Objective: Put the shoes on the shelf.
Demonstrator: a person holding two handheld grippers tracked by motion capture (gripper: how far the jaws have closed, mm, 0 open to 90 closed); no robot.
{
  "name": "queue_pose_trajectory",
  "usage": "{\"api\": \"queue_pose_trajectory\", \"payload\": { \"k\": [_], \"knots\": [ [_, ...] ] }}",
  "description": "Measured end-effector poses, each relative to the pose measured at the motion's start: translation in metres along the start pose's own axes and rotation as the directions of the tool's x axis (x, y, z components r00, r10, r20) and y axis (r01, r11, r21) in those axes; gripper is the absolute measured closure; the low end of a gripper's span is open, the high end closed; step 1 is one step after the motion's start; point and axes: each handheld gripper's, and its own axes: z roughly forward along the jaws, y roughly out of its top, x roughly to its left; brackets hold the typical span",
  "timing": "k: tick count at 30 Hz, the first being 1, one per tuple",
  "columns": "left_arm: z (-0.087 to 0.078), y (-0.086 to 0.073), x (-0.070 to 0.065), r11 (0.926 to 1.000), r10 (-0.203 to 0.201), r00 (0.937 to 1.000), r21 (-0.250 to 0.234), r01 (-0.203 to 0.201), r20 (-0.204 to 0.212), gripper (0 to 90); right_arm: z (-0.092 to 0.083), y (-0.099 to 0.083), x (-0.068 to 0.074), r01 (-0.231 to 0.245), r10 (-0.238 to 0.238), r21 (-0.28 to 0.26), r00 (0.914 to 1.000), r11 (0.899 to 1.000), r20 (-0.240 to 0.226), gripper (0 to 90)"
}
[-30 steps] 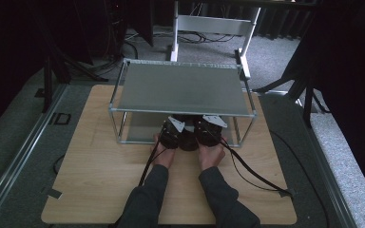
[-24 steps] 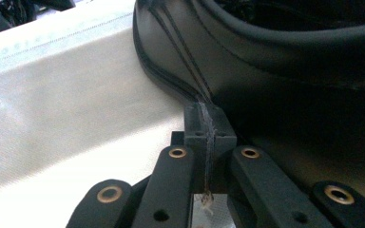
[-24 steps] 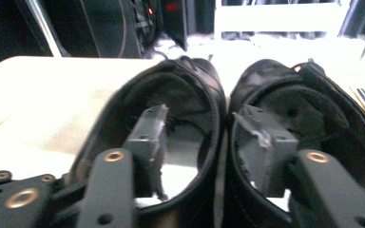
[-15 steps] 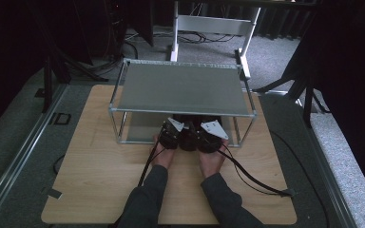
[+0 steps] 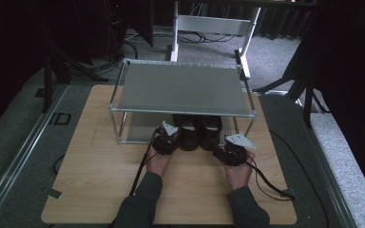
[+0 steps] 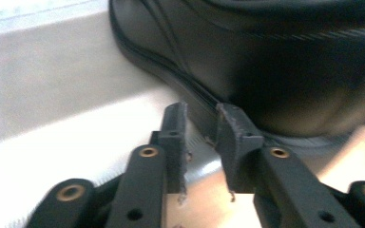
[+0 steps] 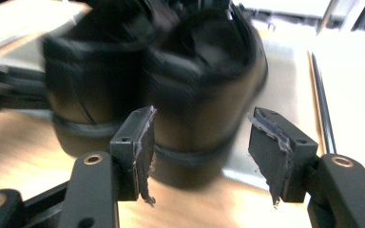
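Two black shoes [image 5: 198, 134] stand side by side on the low plate under a metal shelf rack [image 5: 180, 88]. My left gripper [image 5: 165, 139] is at the left shoe's near left side. In the left gripper view its jaws [image 6: 202, 111] have just been opening and stand a little apart, the shoe's [image 6: 275, 61] sole edge just past the tips, unpressed. My right gripper [image 5: 231, 153] is drawn back to the near right of the shoes. It has just opened and stands open, with both shoes [image 7: 171, 80] ahead and nothing between its fingers.
The rack stands on a wooden table [image 5: 100, 166], its thin front legs on either side of the shoes. Cables trail from both grippers over the near table. A white frame [image 5: 209, 23] stands on the floor behind.
The two grippers were close together at the shoes. The right one has pulled back towards the person and to the right; the left one has shifted slightly left. Both let go.
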Motion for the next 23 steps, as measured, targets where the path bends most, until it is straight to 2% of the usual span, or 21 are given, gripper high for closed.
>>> {"api": "queue_pose_trajectory", "payload": {
  "k": [2, 4, 5, 6, 8, 11, 13, 20, 23],
  "knots": [
    [-0.007, -0.005, -0.003, 1.0, 0.006, 0.9997, 0.006, -0.007, 0.023, 69.0, -0.001, -0.005, -0.008, -0.012, 0.012, 0.027, 0.9999, 1.0, -0.002, 41.0],
    [-0.014, -0.011, -0.005, 0.9997, 0.02, 0.9986, 0.013, -0.02, 0.048, 66.8, -0.003, -0.008, -0.013, -0.002, 0.003, 0.061, 0.9999, 0.998, -0.01, 40.3],
    [-0.014, -0.011, -0.005, 0.9997, 0.02, 0.9986, 0.013, -0.02, 0.048, 65.8, -0.003, -0.008, -0.013, -0.002, 0.003, 0.061, 0.9999, 0.998, -0.01, 40.3],
    [-0.022, -0.017, -0.006, 0.9997, 0.015, 0.9974, 0.016, -0.017, 0.07, 65.8, -0.004, -0.01, -0.014, 0.011, -0.01, 0.074, 0.9999, 0.997, -0.009, 40.4],
    [-0.03, -0.023, -0.003, 0.9997, -0.003, 0.9955, 0.024, 0.001, 0.095, 63.7, -0.009, -0.014, -0.02, 0.019, -0.013, 0.123, 0.9988, 0.992, -0.048, 40.0],
    [-0.043, -0.033, 0.001, 0.9994, -0.021, 0.9939, 0.028, 0.018, 0.108, 62.0, -0.013, -0.021, -0.025, 0.058, -0.046, 0.171, 0.996, 0.984, -0.077, 41.3],
    [-0.051, -0.038, 0.005, 0.9994, -0.015, 0.9949, 0.034, 0.012, 0.099, 61.0, -0.014, -0.026, -0.027, 0.078, -0.063, 0.193, 0.9947, 0.978, -0.081, 41.4],
    [-0.067, -0.055, 0.014, 0.9985, -0.017, 0.9972, 0.053, 0.013, 0.073, 58.7, -0.007, -0.03, -0.032, 0.076, -0.049, 0.263, 0.9932, 0.962, -0.106, 38.7],
    [-0.073, -0.061, 0.016, 0.9983, 0.01, 0.9986, 0.057, -0.013, 0.051, 57.5, -0.006, -0.03, -0.034, 0.079, -0.051, 0.274, 0.9927, 0.958, -0.109, 38.0]
  ]
}}
